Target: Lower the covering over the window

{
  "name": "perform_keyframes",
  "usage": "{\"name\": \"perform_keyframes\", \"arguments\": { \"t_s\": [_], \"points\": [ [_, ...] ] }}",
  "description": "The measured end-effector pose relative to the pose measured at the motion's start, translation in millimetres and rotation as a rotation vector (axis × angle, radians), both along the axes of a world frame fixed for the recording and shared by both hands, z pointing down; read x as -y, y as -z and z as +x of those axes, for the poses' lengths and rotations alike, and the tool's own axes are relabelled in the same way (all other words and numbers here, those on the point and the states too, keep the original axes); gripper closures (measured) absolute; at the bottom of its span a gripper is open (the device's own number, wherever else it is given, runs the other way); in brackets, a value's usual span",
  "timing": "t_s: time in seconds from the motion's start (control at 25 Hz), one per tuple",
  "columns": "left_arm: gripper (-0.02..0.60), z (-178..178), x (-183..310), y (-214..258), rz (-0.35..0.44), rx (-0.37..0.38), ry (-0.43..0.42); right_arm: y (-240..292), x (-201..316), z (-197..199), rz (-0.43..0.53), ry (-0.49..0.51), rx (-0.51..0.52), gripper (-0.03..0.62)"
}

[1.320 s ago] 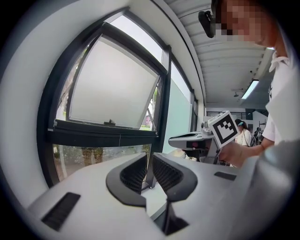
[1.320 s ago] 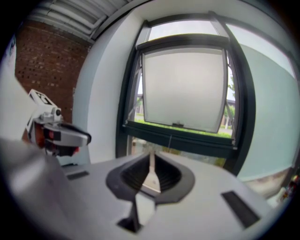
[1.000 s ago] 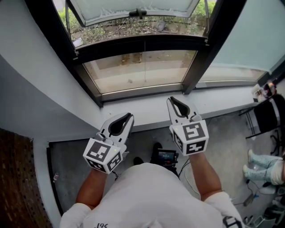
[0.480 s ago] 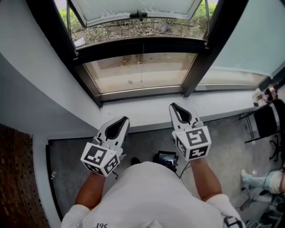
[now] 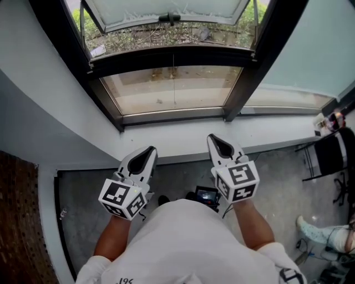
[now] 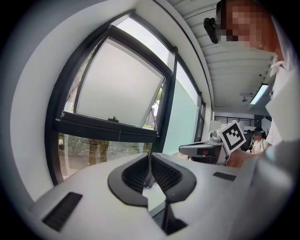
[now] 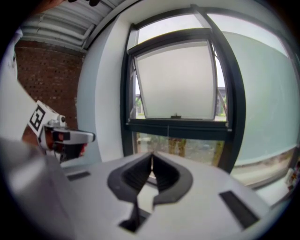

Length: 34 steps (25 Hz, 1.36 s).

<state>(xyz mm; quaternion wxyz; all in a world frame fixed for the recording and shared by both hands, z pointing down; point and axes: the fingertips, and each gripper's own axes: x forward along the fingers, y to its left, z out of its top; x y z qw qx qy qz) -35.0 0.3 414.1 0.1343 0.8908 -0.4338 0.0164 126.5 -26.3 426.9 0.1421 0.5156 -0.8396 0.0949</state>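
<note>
The window (image 5: 172, 91) has a black frame, a clear lower pane and an upper sash (image 5: 166, 11) tilted outward with a dark handle. A thin cord (image 5: 173, 83) hangs down before the lower pane; it also shows in the right gripper view (image 7: 168, 129). No blind or shade is drawn over the glass. My left gripper (image 5: 148, 150) hovers by the sill's near edge, shut and empty (image 6: 150, 157). My right gripper (image 5: 213, 137) is over the sill; its jaws have just been closing with nothing between them and now meet (image 7: 152, 157). Both grippers are well short of the cord.
A white sill (image 5: 183, 138) runs under the window, with a grey wall (image 5: 50, 105) at left and brick (image 5: 22, 222) beyond. A small device (image 5: 206, 195) lies on the floor by my feet. A black chair (image 5: 333, 147) and another person's legs (image 5: 327, 236) are at right.
Both grippers have drawn back a little from the window toward me. The right gripper's jaws have narrowed to a close. The person's legs at right have shifted.
</note>
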Motion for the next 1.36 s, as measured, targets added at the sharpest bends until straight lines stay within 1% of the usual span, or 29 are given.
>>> {"name": "perform_keyframes", "arguments": {
  "t_s": [0.2,0.4,0.76,1.36],
  "points": [
    [0.543,8.5,1.5,-2.9,-0.009,-0.015,0.007,-7.3,1.0,5.9,-0.019,0.016,0.008,0.571],
    [0.543,16.0,3.0,-5.9,-0.018,-0.005,0.006,-13.3,3.1,7.7,-0.035,0.035,0.007,0.571],
    [0.543,22.2,6.3,-11.3,-0.029,0.008,0.0,-12.4,11.8,4.4,-0.017,0.057,-0.012,0.572],
    [0.543,25.5,13.2,-9.7,-0.026,0.005,-0.022,-9.1,19.8,1.6,-0.007,0.046,-0.024,0.572]
  ]
}}
